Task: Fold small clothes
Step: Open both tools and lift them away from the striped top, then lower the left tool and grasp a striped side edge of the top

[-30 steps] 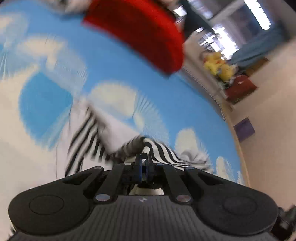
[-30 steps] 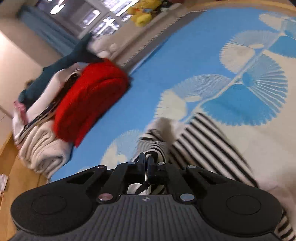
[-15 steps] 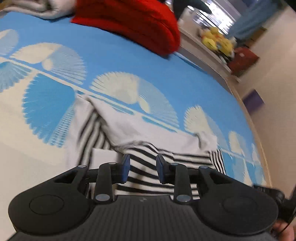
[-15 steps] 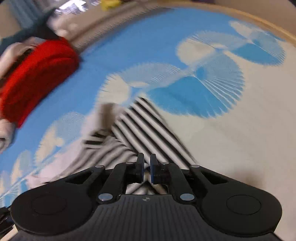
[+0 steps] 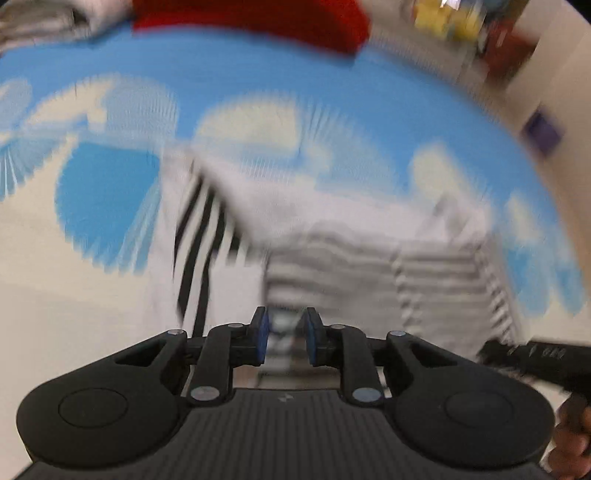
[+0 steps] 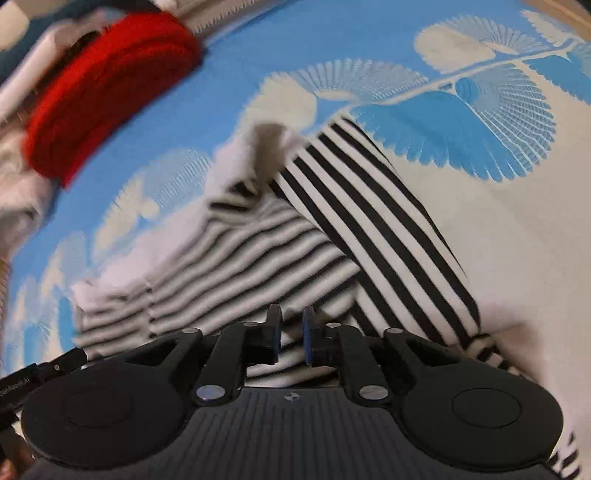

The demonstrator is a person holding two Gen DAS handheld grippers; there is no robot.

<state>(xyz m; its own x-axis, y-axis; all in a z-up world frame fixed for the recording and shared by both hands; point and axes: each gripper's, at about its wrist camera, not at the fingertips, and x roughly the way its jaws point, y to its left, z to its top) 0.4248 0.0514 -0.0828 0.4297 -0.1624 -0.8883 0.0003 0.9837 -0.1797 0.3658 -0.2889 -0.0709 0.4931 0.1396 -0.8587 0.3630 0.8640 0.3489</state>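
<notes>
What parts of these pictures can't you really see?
- Left wrist view: the striped top is smeared by motion blur.
- Left wrist view: the yellow thing is blurred beyond naming.
- Right wrist view: the red cloth hides the pile behind it.

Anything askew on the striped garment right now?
Yes. The striped garment lies unevenly folded on the blue-and-cream sheet: one sleeve crosses it diagonally, and the far corner is bunched and flipped up. Nothing looks torn or spilled.
</notes>
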